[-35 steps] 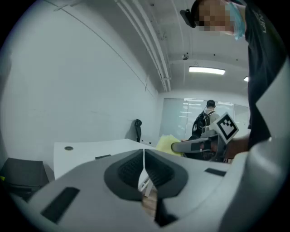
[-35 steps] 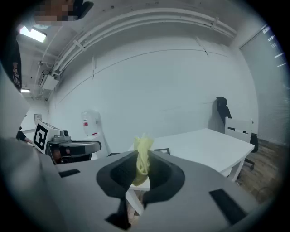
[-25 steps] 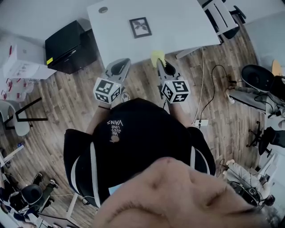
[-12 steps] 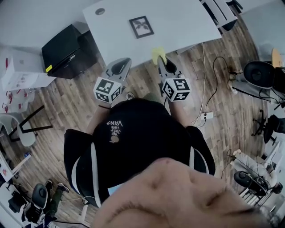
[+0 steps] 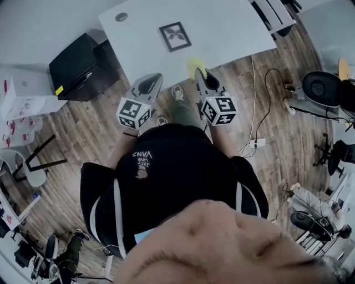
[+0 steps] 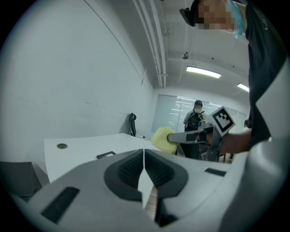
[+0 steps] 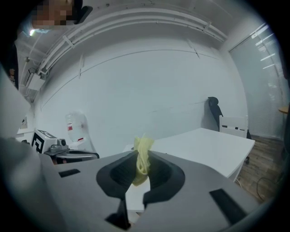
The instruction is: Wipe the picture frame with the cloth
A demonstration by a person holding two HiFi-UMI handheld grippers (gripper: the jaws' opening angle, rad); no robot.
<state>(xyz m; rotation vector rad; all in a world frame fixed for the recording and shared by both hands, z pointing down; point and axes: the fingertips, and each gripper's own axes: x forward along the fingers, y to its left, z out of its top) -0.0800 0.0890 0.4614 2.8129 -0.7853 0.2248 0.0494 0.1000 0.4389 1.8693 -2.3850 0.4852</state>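
Note:
A dark picture frame [image 5: 175,36] lies flat on the white table [image 5: 222,33], far from both grippers; it also shows as a thin dark shape [image 6: 107,154] in the left gripper view. My right gripper [image 5: 200,73] is shut on a yellow cloth [image 5: 195,67], bunched between its jaws [image 7: 142,158], just short of the table's near edge. The left gripper [image 5: 150,83] is shut with nothing in it, held beside the right one, over the wooden floor. From the left gripper view the cloth [image 6: 162,138] sticks out of the right gripper's tip.
A black cabinet [image 5: 77,61] stands left of the table. A round grommet [image 5: 121,16] sits at the table's far left corner. A cable [image 5: 252,105] and power strip lie on the floor right. Office chairs [image 5: 321,91] stand at right. A person [image 6: 195,118] stands in the background.
The view has shifted a little; the table and frame sit slightly lower-left in the picture. A foot now shows between the two grippers. Both grippers hold the same pose.

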